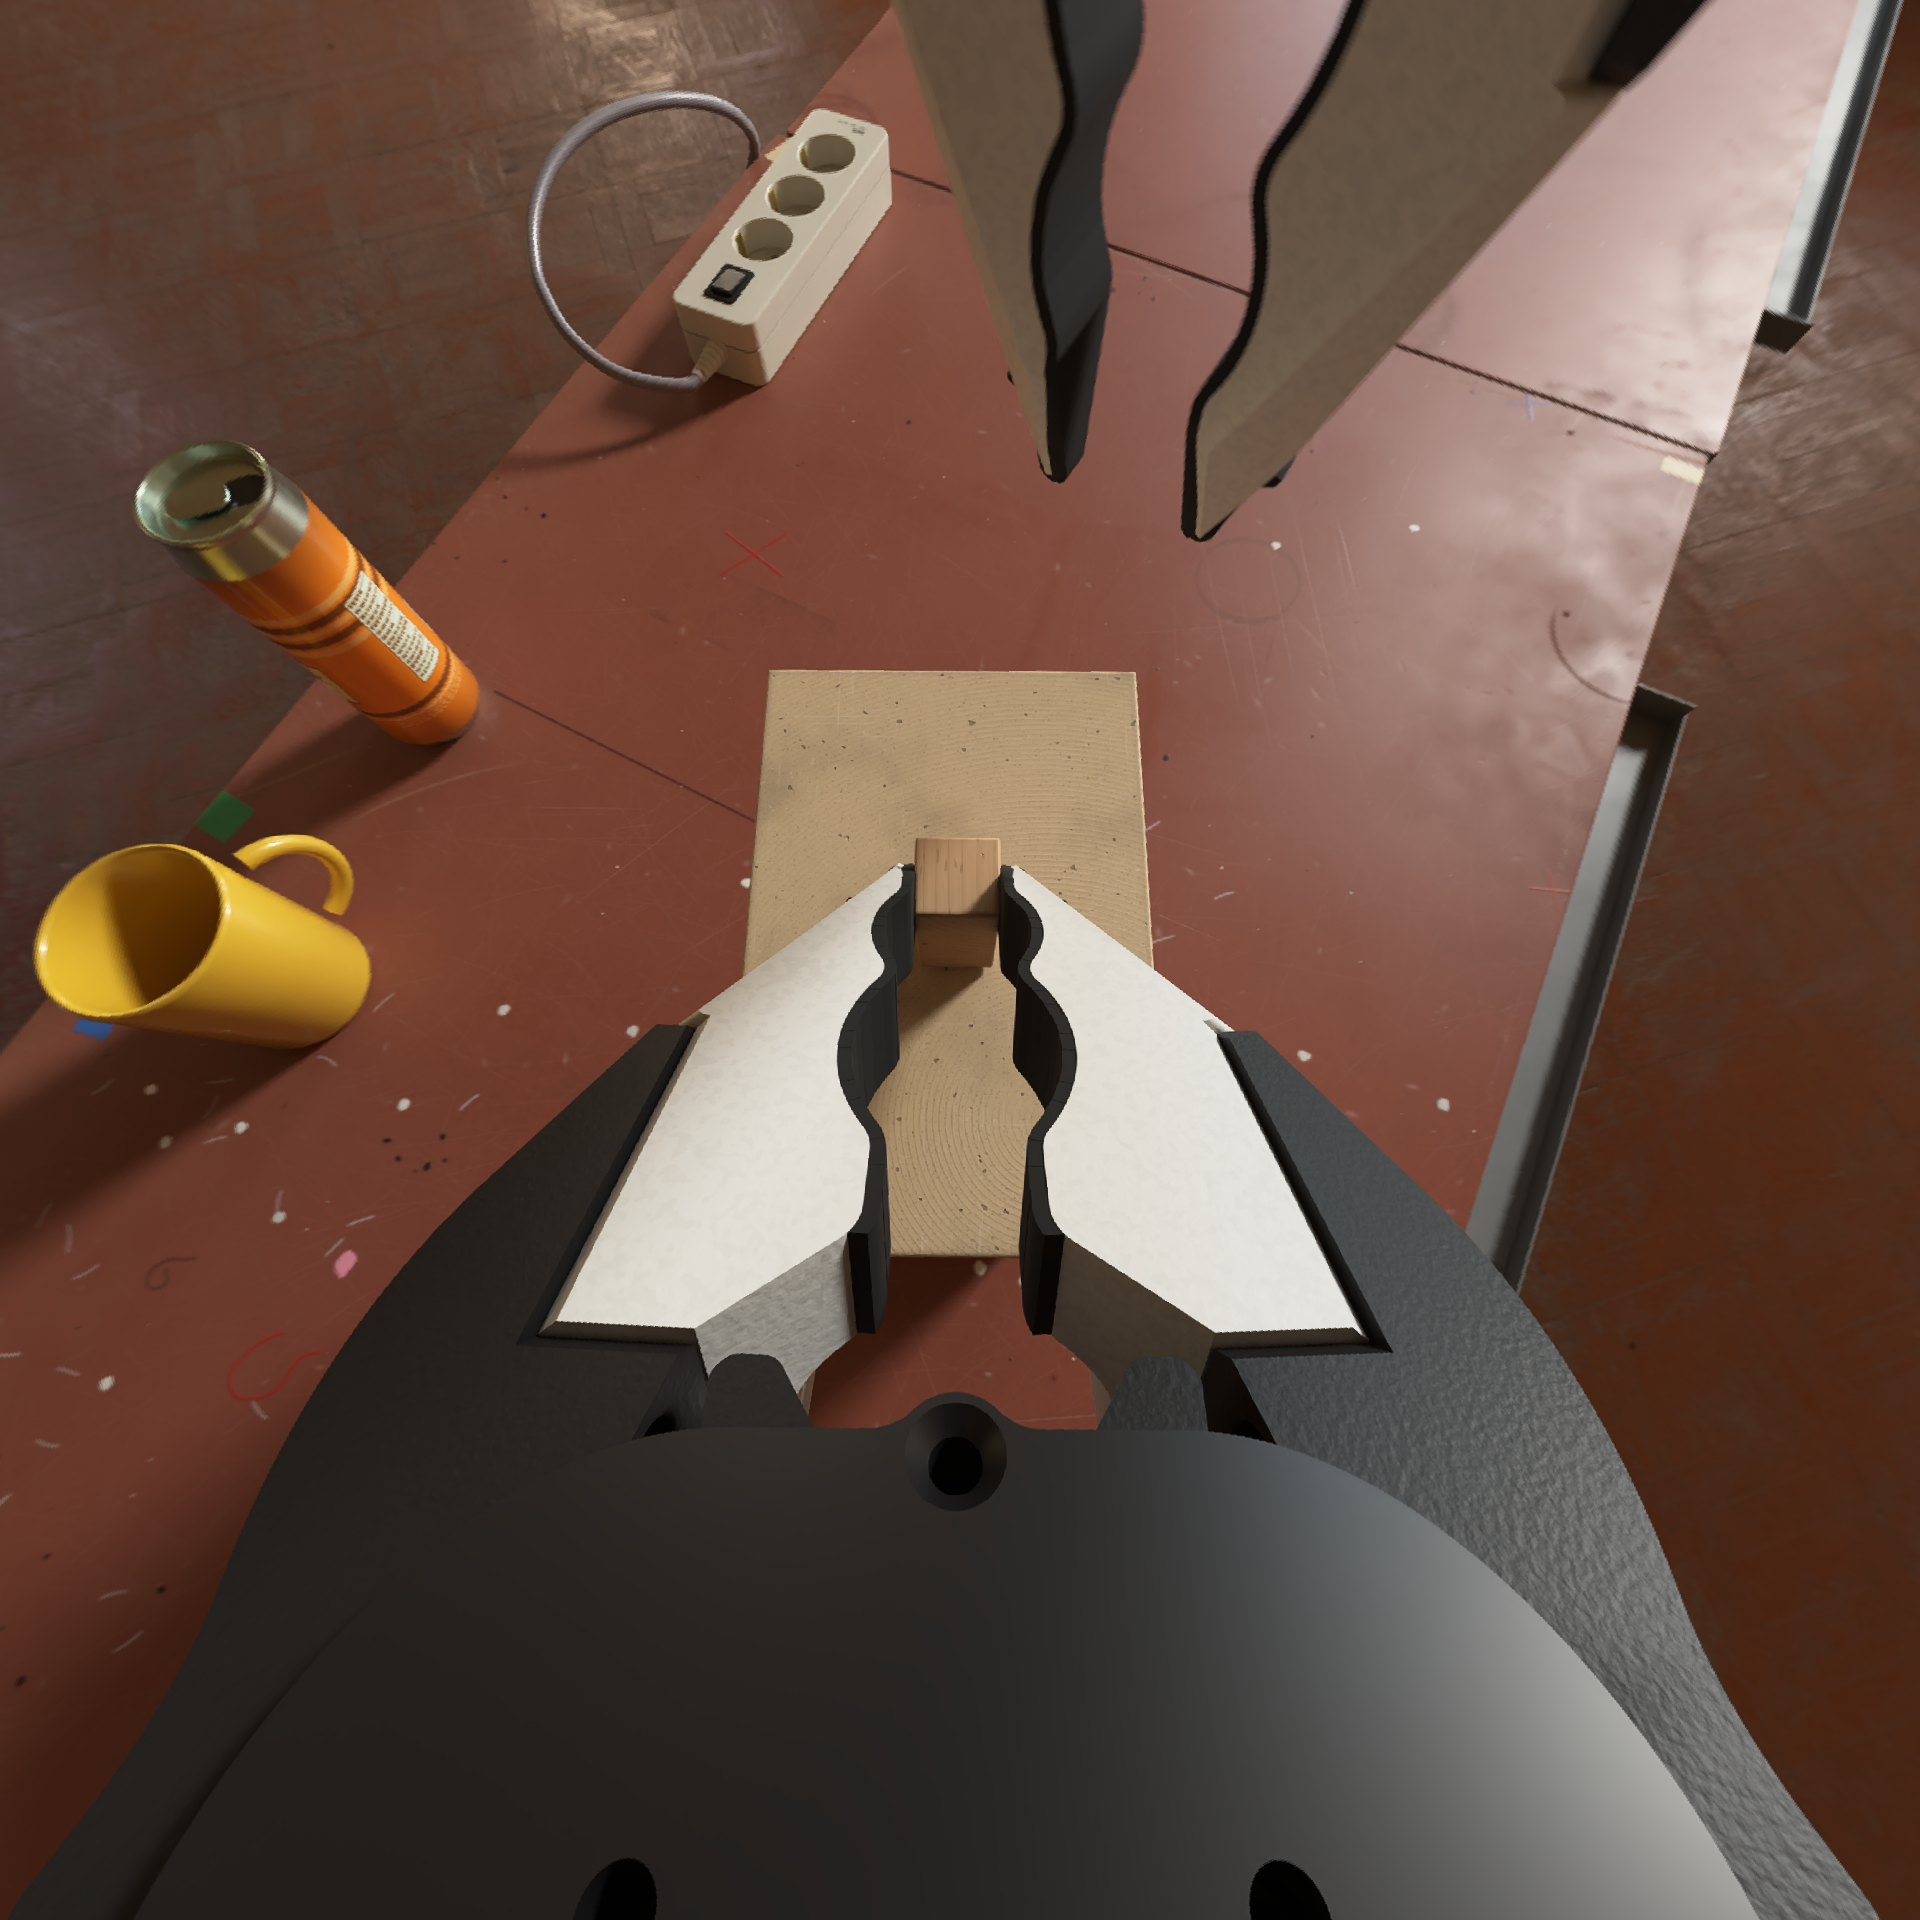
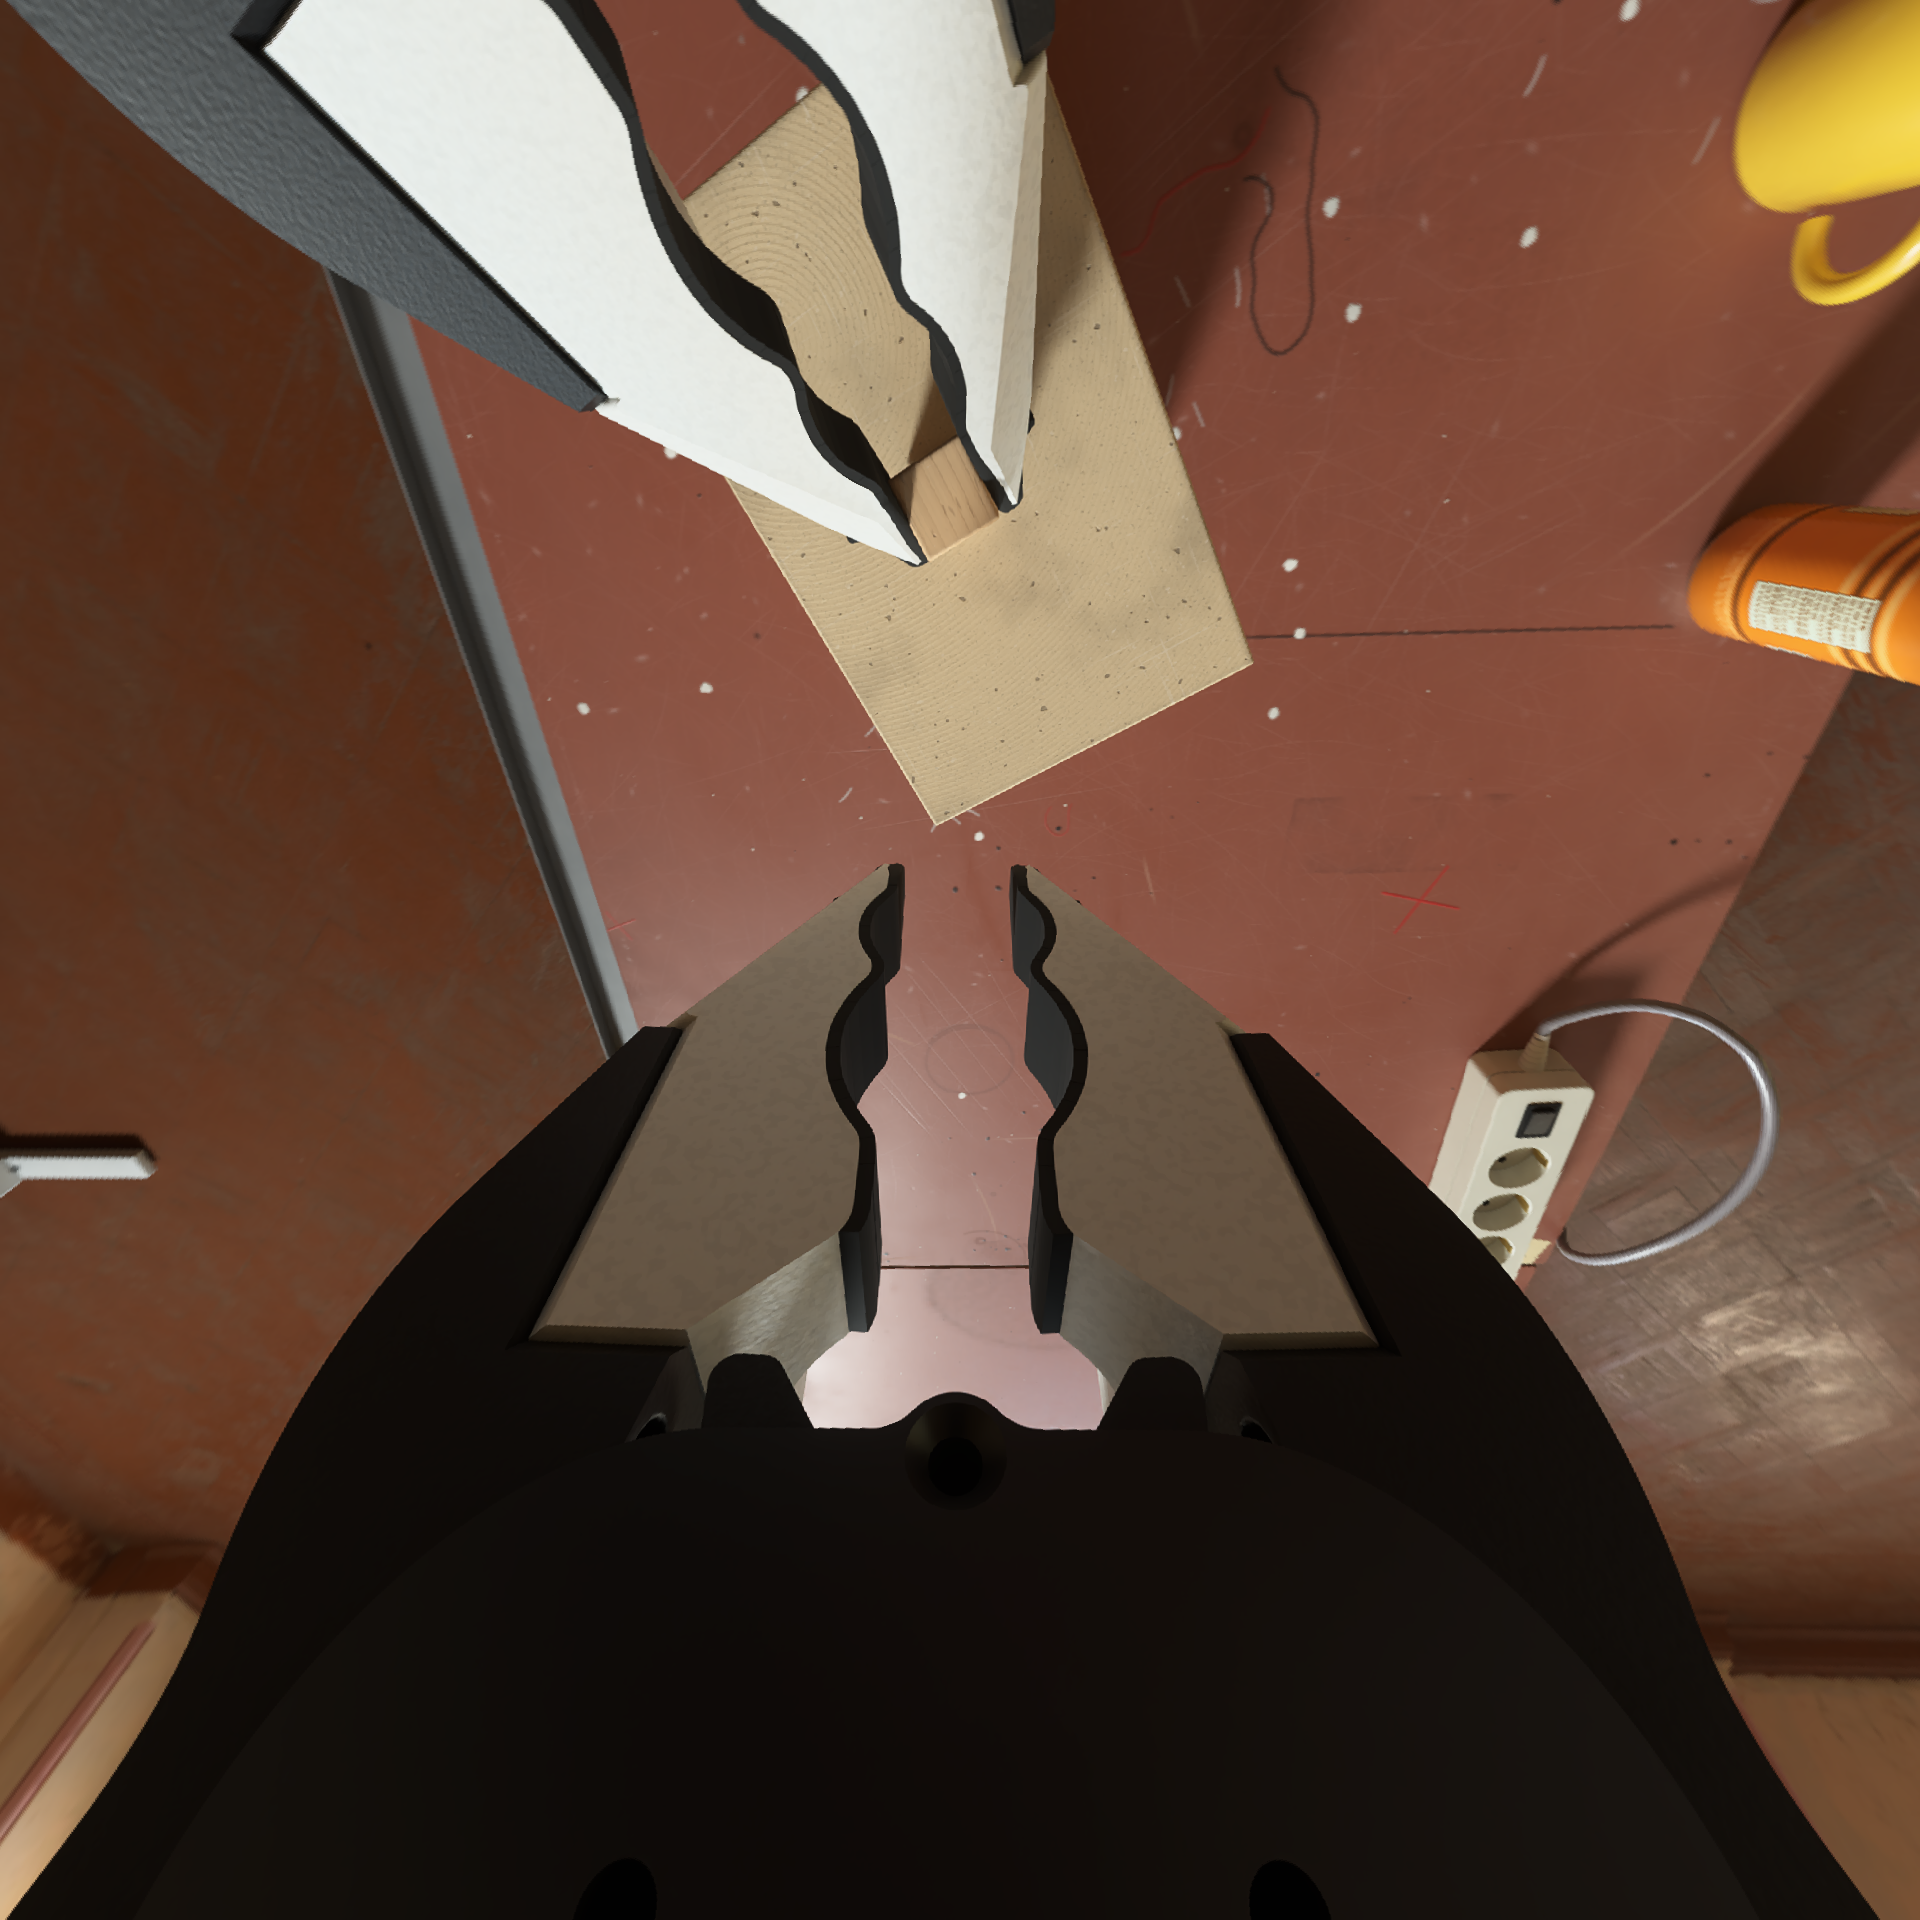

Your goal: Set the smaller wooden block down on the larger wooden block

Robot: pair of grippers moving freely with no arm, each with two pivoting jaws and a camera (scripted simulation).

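Observation:
The larger wooden block (image 1: 951, 758) is a flat pale plank lying on the red-brown table. My left gripper (image 1: 954, 878) is shut on the smaller wooden block (image 1: 956, 883), a light cube held at the fingertips over the plank's middle. I cannot tell whether the cube touches the plank's top or hangs just above it. The right wrist view shows the same from the far side: the left gripper (image 2: 960, 530), the cube (image 2: 951, 509) and the plank (image 2: 1039, 644). My right gripper (image 2: 956, 883) is open and empty, above bare table just beyond the plank's end; it also shows in the left wrist view (image 1: 1127, 502).
A yellow mug (image 1: 208, 945) lies on its side left of the plank. An orange can (image 1: 312, 603) stands by the table's left edge. A cream power strip (image 1: 790, 244) with a grey cable lies farther off. A grey metal rail (image 1: 1579, 987) runs along the right edge.

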